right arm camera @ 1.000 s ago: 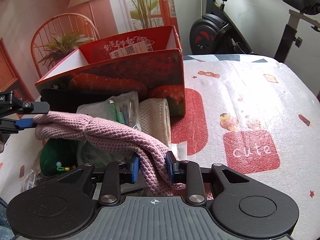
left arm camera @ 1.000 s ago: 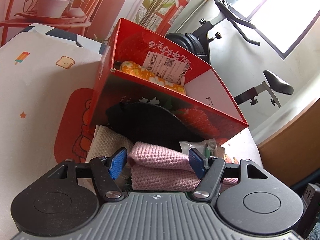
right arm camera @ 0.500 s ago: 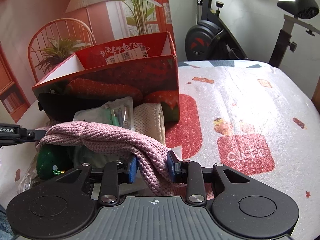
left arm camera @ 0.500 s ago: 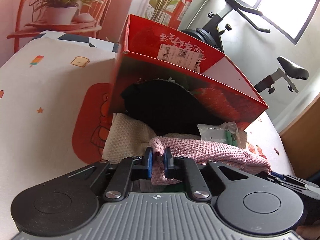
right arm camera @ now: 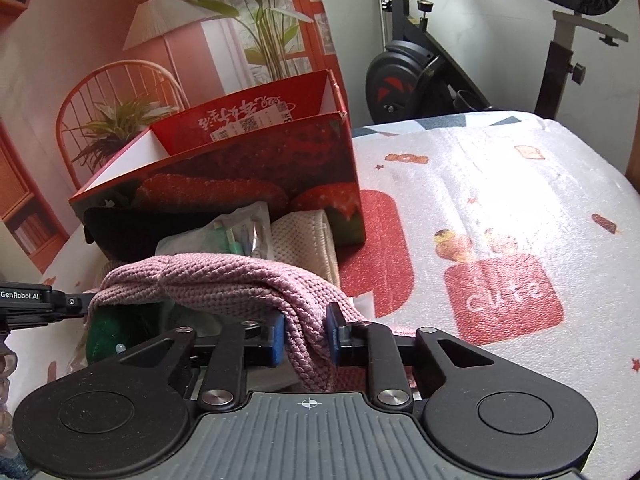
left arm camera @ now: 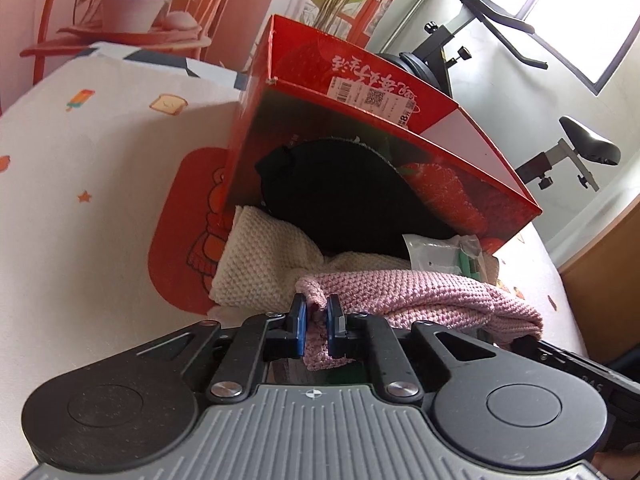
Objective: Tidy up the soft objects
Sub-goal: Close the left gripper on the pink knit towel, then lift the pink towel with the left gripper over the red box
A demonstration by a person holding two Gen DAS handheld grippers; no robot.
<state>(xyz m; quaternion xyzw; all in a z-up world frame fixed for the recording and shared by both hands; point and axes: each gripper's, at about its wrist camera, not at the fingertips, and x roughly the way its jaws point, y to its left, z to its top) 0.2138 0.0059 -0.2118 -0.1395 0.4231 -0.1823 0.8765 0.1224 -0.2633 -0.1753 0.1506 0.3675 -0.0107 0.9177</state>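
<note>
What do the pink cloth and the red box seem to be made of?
Pink cloth: knitted yarn, probably wool or acrylic; chunky looped stitches, matte and floppy. Red box: printed cardboard, slightly glossy; thin flat walls with sharp folded corners and a stuck-on label.

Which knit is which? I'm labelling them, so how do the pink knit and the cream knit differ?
The pink knit is stretched between the left gripper and right gripper, whose jaws are closing on it; the cream knit is in neither gripper. The pink knit is drawn into a long band; the cream knit lies folded by the red box. Both are soft, chunky knits.
</note>
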